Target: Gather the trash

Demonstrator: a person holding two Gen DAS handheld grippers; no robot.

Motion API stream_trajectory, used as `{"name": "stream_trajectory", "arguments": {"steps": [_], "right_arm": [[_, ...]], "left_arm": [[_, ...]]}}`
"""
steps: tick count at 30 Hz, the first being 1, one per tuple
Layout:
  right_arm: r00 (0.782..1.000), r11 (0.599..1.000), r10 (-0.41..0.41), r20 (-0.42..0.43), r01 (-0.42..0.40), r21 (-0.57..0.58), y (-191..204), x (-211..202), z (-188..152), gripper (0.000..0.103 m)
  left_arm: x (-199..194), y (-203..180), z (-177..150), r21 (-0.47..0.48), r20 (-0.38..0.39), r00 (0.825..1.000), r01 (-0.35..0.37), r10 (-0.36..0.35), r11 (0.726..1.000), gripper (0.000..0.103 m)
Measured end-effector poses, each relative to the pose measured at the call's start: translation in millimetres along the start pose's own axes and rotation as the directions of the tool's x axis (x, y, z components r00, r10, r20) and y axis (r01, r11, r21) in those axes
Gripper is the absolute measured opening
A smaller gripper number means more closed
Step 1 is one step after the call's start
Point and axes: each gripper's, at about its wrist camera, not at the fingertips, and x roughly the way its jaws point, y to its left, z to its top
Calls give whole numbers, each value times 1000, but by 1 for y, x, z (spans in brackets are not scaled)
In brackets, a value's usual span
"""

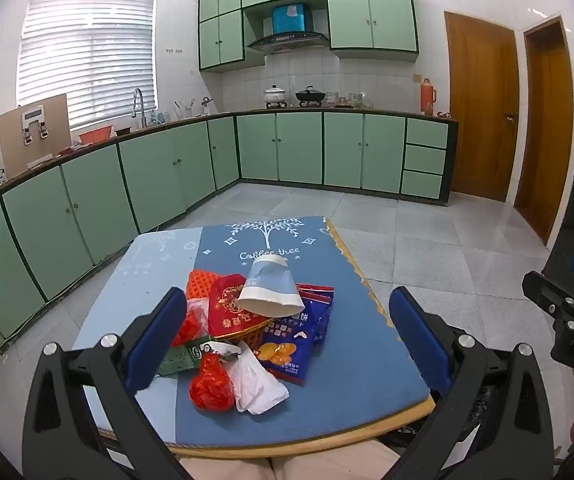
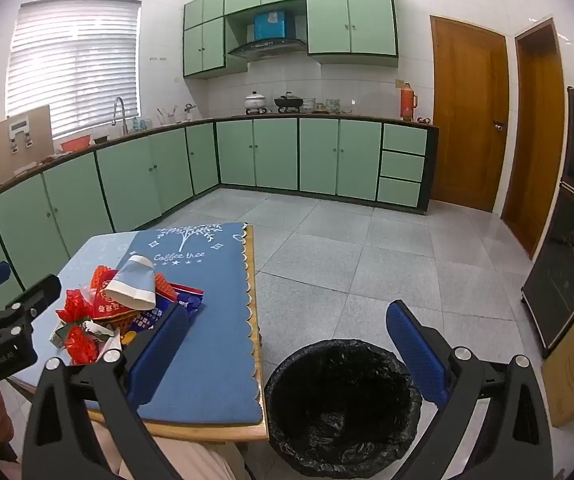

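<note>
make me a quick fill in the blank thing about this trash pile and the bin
The paper cup lies on its ____ atop the trash pile.
The trash bin on the floor is lined with a ____ bag.
Both grippers, left gripper and right gripper, are ____ and hold nothing.

Missing words: side; black; open

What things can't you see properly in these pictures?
- Orange plastic basket, left wrist view: mostly covered by the red wrapper and the tipped paper cup.
- Black-lined trash bin, right wrist view: the bottom is too dark to see.
- Blue snack bag, right wrist view: partly behind the right gripper's finger.
</note>
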Motion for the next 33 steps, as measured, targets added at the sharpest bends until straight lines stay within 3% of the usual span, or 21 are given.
{"name": "stream_trajectory", "arguments": {"steps": [33], "right_arm": [[1000, 1000, 2, 2, -2, 4, -1, 2, -2, 97]], "left_arm": [[-4, 6, 3, -12, 5, 1000, 1, -1, 1000, 98]]}}
